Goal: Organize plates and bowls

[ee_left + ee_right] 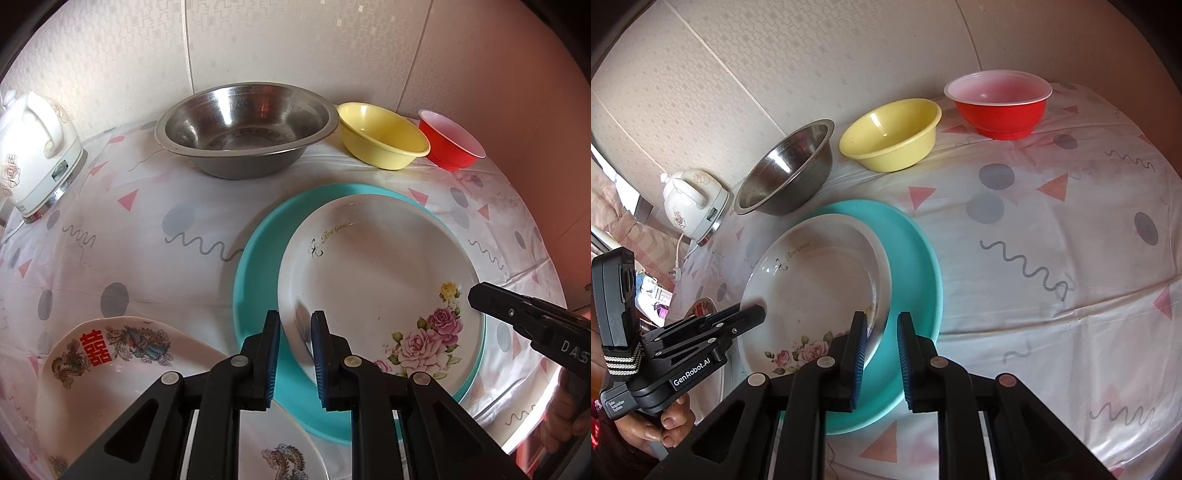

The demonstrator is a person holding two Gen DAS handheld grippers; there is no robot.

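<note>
A white plate with pink roses lies on a larger teal plate. My left gripper straddles the white plate's near left rim, and its jaws are shut on that rim. The right wrist view shows this gripper at the plate's edge. At the opposite rim my right gripper is shut on the same plate. A white plate with dragons and a red character sits under my left gripper. Along the wall stand a steel bowl, a yellow bowl and a red bowl.
A white electric kettle stands at the table's left end, its cord hanging off the edge. The patterned plastic tablecloth is bare to the right of the teal plate. A hand holds the left gripper's handle.
</note>
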